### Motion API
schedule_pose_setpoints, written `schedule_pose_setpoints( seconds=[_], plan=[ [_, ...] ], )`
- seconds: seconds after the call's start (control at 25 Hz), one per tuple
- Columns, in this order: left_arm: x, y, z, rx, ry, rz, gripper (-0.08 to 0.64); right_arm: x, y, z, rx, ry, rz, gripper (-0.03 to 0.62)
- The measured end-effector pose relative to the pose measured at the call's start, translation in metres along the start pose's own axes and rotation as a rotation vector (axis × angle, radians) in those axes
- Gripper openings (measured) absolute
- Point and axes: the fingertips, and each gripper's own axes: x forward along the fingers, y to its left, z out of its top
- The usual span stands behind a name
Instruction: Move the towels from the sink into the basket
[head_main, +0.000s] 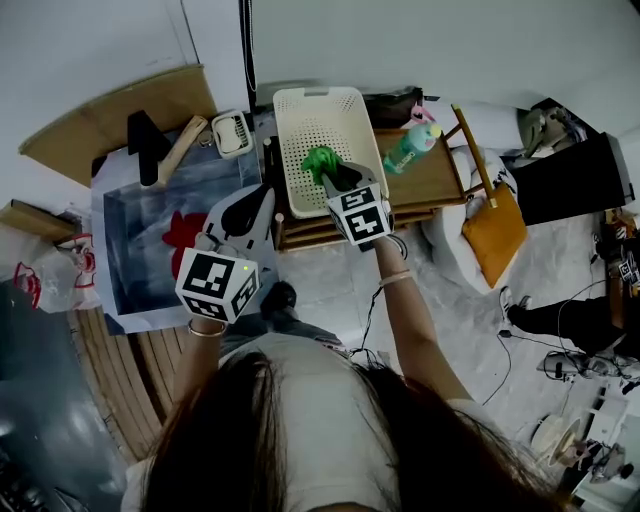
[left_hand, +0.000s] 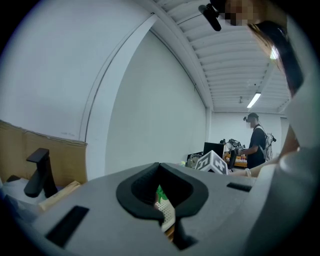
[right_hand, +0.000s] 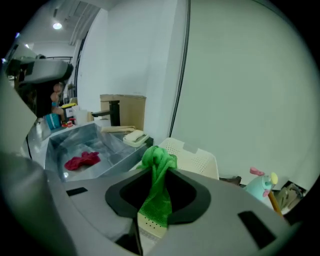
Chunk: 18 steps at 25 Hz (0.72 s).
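My right gripper (right_hand: 156, 202) has its jaws closed on the green towel (right_hand: 159, 167). The cloth runs up between the pads and bunches into a knot just above the tips. From the head view, that gripper (head_main: 336, 178) hangs over the near end of the white basket (head_main: 290, 100), and the towel (head_main: 320, 162) is held above the basket's perforated floor. I can't tell whether any of the cloth touches the floor. Ahead of the right tips and slightly to the right, the basket's far wall (right_hand: 200, 159) is visible. Further right stands a teal spray bottle (right_hand: 260, 186), which sits on the wooden table (head_main: 435, 180) beside the basket.

My left gripper (left_hand: 162, 210) has its jaws drawn nearly together, with nothing between them. Through the notch in the pads I see only a sliver of green cloth and basket beyond. In the head view it (head_main: 264, 198) is held just left of the right gripper, between the basket and the sink (head_main: 125, 250).

Left of both grippers, a red towel (head_main: 183, 232) lies crumpled on the sink's floor, well apart from either set of jaws. The right gripper view shows it (right_hand: 82, 160) low and to the left. A black tap (head_main: 148, 145) stands at the sink's far edge. A white soap dish (head_main: 232, 132) sits between the tap and the basket.
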Motion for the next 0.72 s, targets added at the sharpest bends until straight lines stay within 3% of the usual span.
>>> schedule_pose_setpoints(
  seconds=[0.16,0.2,0.36,0.72],
  plan=[
    [0.004,0.000,0.000,0.006,0.007,-0.004,0.005,0.024,-0.014,-0.018,-0.025,0.072,-0.012,0.104],
    [0.004,0.001,0.000,0.007,0.008,-0.003,0.005,0.029,-0.018,-0.020,-0.018,0.081,-0.024,0.072],
    [0.001,0.007,-0.001,0.008,0.013,0.008,0.005,0.041,-0.031,-0.029,0.025,0.116,-0.049,0.072],
    [-0.014,0.024,-0.004,0.002,0.025,0.063,0.005,0.031,-0.021,-0.025,0.107,0.074,-0.050,0.086]
  ],
)
